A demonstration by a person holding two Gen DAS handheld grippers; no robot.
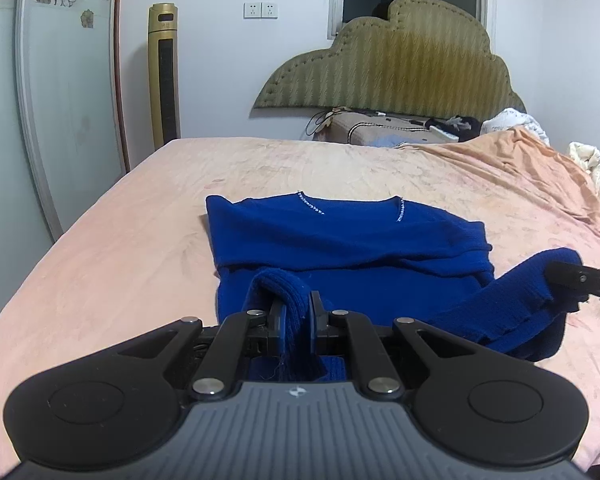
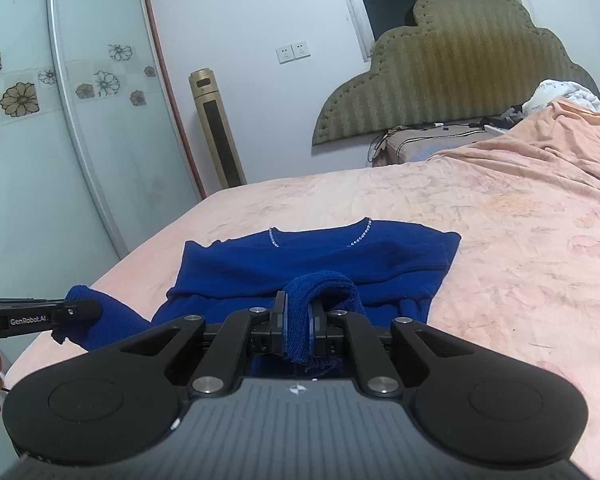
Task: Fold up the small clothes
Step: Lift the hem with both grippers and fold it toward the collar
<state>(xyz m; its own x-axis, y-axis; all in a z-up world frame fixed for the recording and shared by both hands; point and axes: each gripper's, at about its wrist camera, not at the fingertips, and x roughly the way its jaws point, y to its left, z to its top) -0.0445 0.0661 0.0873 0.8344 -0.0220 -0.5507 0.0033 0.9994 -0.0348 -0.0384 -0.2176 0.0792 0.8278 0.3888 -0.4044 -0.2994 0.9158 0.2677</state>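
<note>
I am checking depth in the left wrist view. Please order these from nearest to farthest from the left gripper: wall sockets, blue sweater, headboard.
1. Blue sweater: clamped in the left gripper jaws, on the bed.
2. Headboard: beyond the bed, right of centre.
3. Wall sockets: on the back wall, upper centre.

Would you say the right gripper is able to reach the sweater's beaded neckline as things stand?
Probably not yet: the right gripper is shut on the blue sweater's hem. The way over the bed to the neckline looks free, but its jaws are occupied.

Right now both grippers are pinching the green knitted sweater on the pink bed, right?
Not quite: the knitted sweater is blue, not green. Both wrist views show it. The left gripper and right gripper do pinch it on the pink bed.
</note>
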